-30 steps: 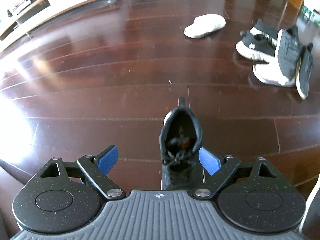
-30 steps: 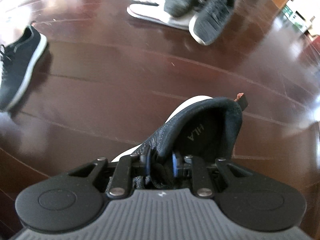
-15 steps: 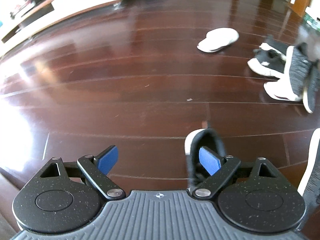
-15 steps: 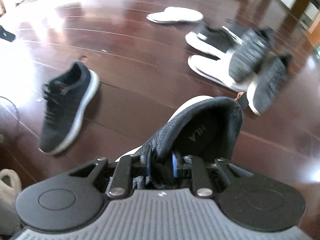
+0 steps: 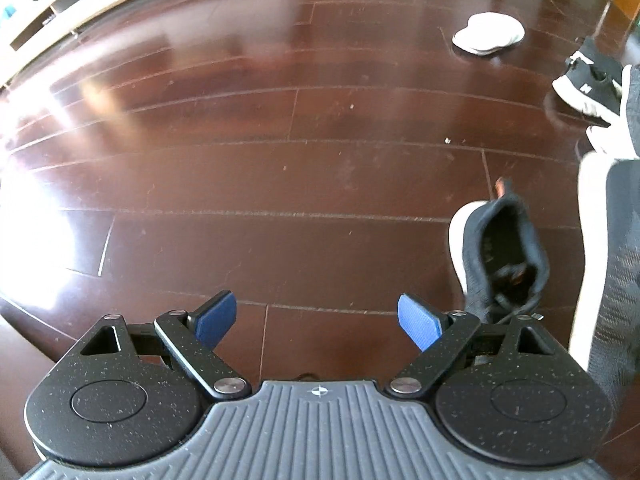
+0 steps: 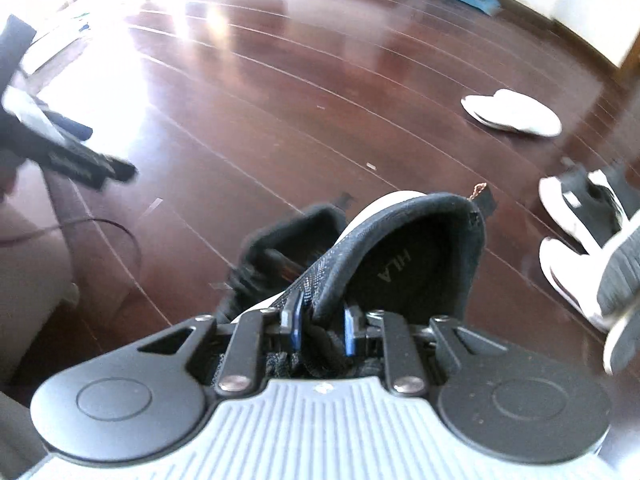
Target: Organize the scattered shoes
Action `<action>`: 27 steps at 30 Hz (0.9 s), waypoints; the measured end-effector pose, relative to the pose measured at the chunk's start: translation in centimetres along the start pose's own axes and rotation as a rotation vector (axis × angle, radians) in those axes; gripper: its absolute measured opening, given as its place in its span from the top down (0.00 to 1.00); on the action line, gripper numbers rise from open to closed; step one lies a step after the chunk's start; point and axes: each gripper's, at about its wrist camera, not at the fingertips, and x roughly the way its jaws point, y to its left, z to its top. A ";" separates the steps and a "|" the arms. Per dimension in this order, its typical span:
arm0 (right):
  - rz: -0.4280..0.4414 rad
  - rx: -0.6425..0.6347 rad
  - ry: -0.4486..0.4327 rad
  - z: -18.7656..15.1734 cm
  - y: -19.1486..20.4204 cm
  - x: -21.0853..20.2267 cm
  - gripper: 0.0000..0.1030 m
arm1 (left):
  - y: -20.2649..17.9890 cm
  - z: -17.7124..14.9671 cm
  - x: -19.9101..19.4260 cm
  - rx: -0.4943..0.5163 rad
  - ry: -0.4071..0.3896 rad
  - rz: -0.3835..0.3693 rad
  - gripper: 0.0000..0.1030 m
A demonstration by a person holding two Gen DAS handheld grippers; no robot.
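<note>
While the right gripper [image 6: 322, 330] stays clamped on the tongue and lace area of a black knit sneaker with a white sole [image 6: 408, 264], the inventory of the dark red-brown plank floor [image 5: 280, 168] reads as follows.

Item, held: the black knit sneaker, heel collar up and facing away, lettering visible on the insole; it hangs off the floor as far as I can judge.

Item, its likely mate: a second black knit sneaker [image 6: 280, 256], blurred, just left of and behind the held one; in the left wrist view it stands near right, opening upward [image 5: 500, 256].

Item, left gripper [image 5: 318, 322]: blue pads spread wide, holding nothing, hovering over bare floor just left of that second sneaker.

Item, far right: a flat white slipper [image 5: 488, 34].

Item, right edge: a loose heap of black and grey trainers with white soles [image 6: 588, 236], overlapping one another.

Handling note: the step in hand looks to be setting the held sneaker beside its mate. Lower it sole-flat, toe pointing the same way as the partner, sides close but not pushing it over. Release only once the sole rests fully; the soft upper may sag under the grip.
</note>
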 end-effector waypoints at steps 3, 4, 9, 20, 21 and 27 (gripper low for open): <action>0.024 -0.021 -0.001 1.3 1.6 0.9 0.80 | 1.4 -1.0 1.1 -0.013 -0.016 0.000 0.11; 0.031 -0.027 0.000 1.7 2.1 1.2 0.80 | 1.7 -1.1 1.3 -0.020 -0.013 -0.003 0.11; 0.062 -0.060 0.008 3.5 4.2 2.7 0.80 | 3.0 -1.6 2.0 -0.081 -0.022 -0.001 0.11; 0.142 -0.111 -0.018 7.9 8.4 5.3 0.80 | 6.0 -1.2 2.1 -0.267 -0.050 0.105 0.11; 0.148 -0.115 -0.019 8.1 8.7 5.6 0.80 | 6.2 -1.2 2.1 -0.277 -0.054 0.108 0.11; 0.149 -0.171 0.002 8.9 10.5 9.0 0.80 | 6.4 -0.9 2.3 -0.306 -0.050 0.090 0.11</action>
